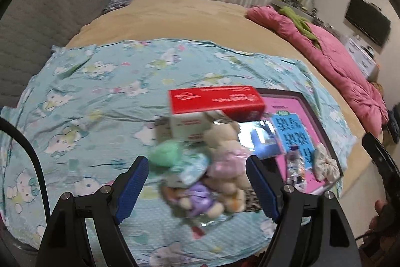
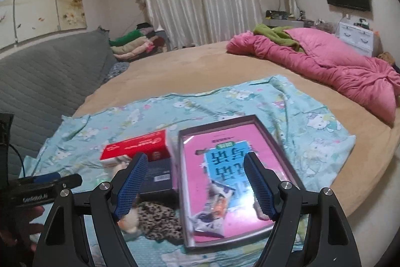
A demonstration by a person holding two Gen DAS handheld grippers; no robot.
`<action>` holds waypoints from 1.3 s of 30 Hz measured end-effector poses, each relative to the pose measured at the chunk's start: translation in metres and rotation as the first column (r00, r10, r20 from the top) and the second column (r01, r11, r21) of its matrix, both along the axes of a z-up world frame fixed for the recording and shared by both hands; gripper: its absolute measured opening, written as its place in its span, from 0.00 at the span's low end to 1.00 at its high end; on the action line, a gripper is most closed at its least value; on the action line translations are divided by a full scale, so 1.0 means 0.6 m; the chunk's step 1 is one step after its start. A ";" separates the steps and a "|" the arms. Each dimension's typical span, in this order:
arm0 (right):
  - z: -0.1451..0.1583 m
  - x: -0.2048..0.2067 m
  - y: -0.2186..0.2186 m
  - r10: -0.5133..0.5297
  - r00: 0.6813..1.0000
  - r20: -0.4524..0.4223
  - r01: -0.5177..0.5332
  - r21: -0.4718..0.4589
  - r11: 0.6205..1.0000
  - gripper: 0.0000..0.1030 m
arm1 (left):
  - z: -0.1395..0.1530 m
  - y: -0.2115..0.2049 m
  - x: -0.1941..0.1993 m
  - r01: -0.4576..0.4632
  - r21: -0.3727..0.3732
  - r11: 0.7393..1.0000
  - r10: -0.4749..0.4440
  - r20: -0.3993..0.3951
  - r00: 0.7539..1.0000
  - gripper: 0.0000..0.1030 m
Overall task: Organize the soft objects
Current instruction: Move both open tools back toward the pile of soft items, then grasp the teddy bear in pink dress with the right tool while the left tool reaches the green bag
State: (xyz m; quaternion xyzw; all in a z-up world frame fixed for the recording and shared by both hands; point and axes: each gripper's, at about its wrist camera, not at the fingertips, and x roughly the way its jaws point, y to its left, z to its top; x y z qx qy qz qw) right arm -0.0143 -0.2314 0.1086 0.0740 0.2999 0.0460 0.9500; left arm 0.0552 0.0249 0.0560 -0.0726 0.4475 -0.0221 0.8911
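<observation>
Grippers: left gripper (image 1: 197,184) spread above plush toys (image 1: 222,167); right gripper (image 2: 195,184) spread over pink picture frame (image 2: 225,167); neither holds anything. Red box (image 1: 215,99) lies beyond the toys.

Round bed (image 2: 200,61) with tan cover is carrying everything. Pink quilt (image 2: 325,66) is lying bunched at its far right edge, green cloth (image 2: 275,34) sitting on top of it. Light blue cartoon-print sheet (image 1: 100,91) is spreading flat over the near part of the bed. On the sheet: pile of small plush toys (image 1: 212,167) is resting near front, red box (image 1: 215,99) just behind it, dark-rimmed tray (image 2: 262,124) with pink book lying to the right, leopard-print cloth (image 2: 160,219) sitting beside the tray.
</observation>
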 end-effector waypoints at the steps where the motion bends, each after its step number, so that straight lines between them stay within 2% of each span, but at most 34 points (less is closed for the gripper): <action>1: 0.000 0.000 0.006 0.008 1.000 -0.002 -0.008 -0.006 1.000 0.78 | -0.001 0.014 0.001 -0.016 -0.003 1.000 0.016 -0.002 1.000 0.77; 11: -0.019 -0.001 0.061 0.098 0.995 -0.032 -0.098 -0.007 0.995 0.78 | -0.017 0.083 0.000 -0.088 -0.029 0.996 0.088 -0.015 0.996 0.77; 23: -0.069 0.015 0.158 0.220 0.971 -0.097 -0.225 -0.042 0.973 0.78 | -0.079 0.128 0.010 -0.104 -0.071 0.992 0.101 -0.044 0.994 0.77; 30: -0.104 0.030 0.203 0.261 0.955 -0.142 -0.273 -0.077 0.959 0.78 | -0.127 0.142 0.039 -0.088 -0.156 0.984 0.079 -0.064 0.995 0.77; 36: -0.127 0.053 0.222 0.254 0.951 -0.175 -0.274 -0.100 0.957 0.78 | -0.168 0.149 0.073 -0.089 -0.286 0.954 0.061 -0.106 0.993 0.77; 39: -0.139 0.065 0.231 0.251 0.949 -0.192 -0.275 -0.111 0.955 0.78 | -0.180 0.144 0.088 -0.082 -0.281 0.956 0.054 -0.107 0.993 0.79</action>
